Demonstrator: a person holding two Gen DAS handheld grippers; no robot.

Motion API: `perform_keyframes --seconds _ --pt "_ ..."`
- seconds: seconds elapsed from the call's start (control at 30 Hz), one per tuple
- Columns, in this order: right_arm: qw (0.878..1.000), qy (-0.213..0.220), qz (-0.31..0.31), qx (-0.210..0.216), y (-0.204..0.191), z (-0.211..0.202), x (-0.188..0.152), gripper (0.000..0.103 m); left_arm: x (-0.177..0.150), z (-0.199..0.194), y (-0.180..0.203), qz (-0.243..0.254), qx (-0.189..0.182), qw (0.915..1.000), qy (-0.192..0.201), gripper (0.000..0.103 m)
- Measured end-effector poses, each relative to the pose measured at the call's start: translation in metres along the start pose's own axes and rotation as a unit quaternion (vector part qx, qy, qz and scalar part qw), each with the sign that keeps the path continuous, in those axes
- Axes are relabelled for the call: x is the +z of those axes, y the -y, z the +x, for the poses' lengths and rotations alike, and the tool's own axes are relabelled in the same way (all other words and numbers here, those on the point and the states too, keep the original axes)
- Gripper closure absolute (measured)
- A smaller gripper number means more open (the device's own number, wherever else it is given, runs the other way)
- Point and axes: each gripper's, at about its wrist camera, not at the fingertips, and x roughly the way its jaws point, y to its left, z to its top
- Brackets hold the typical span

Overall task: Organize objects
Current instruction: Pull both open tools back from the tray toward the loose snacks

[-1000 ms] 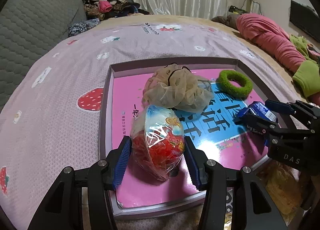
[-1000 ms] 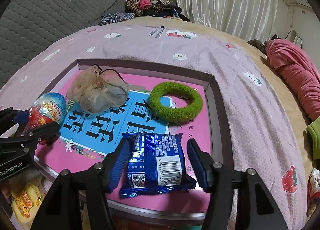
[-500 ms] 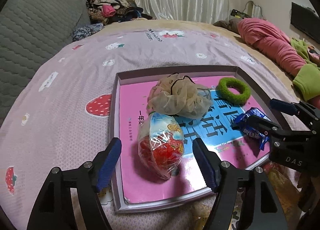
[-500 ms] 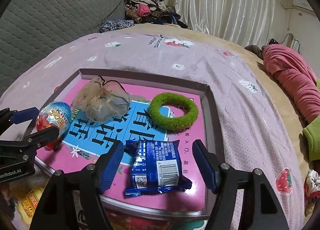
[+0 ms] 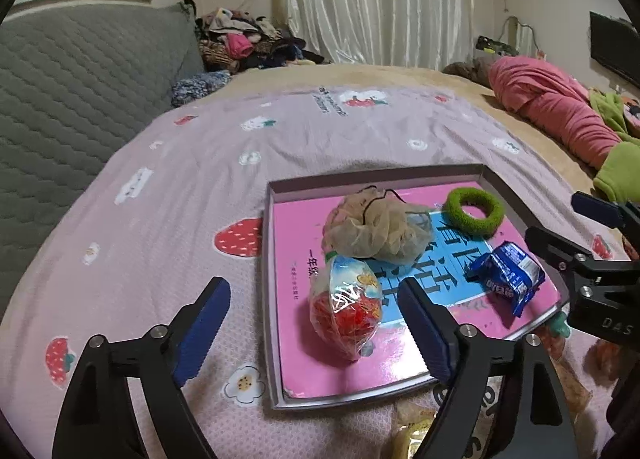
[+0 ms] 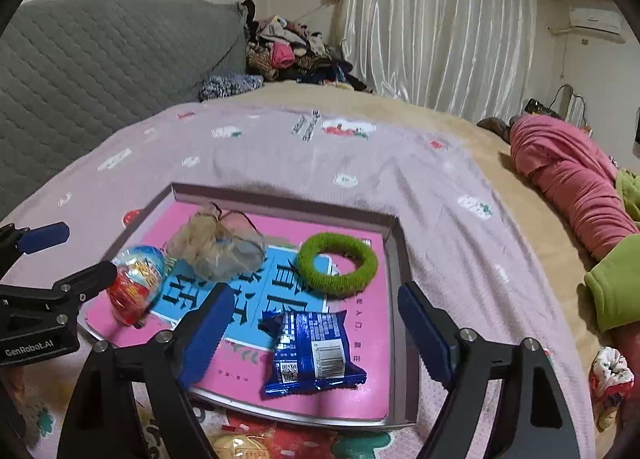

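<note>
Your left claw (image 5: 316, 333) is opening wide and grips nothing; the wrapped toy egg (image 5: 346, 307) lies between its blue pads with clear air on both sides, nearer the right pad. The egg rests on the pink book lining the shallow tray (image 5: 269, 259), close to the tray's near-left corner, its long axis running away from you and tilted slightly left.

Your right claw (image 6: 316, 333) is likewise opening, with nothing in its hold. The blue snack packet (image 6: 312, 351) lies flat just ahead and below it, between the pads but touching neither, near the tray's front edge, with its long axis running roughly away from you.

Beyond these, the beige mesh scrunchie (image 5: 376, 229) sits at mid-tray and the green ring scrunchie (image 5: 474, 211) toward the far right corner. The tray sits on the bed's pink strawberry cover (image 5: 200, 187).

Both items look placed, so I judge the next move is to fetch something outside the tray. The loose packets (image 6: 240, 445) on the cover just before the tray's near edge lie below and behind both claws, about equally near each.
</note>
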Motion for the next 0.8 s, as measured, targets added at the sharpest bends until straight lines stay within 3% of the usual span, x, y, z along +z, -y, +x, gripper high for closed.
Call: perform_keyframes --seconds 0.23,0.57,0.8 --pt "0.999 0.033 0.006 -0.003 0.002 -0.03 0.008 0.015 -0.001 -0.02 0.002 -0.006 0.029 0.9995 0.012 0.001" --pt "0.997 0.072 0.007 -0.005 0.003 -0.097 0.017 0.012 -0.012 -0.07 0.005 -0.005 0.018 0.9994 0.029 0.001" --pt "0.997 0.071 -0.024 -0.024 0.002 -0.145 0.022 0.012 -0.008 -0.119 0.004 -0.008 0.037 0.9987 0.033 0.001"
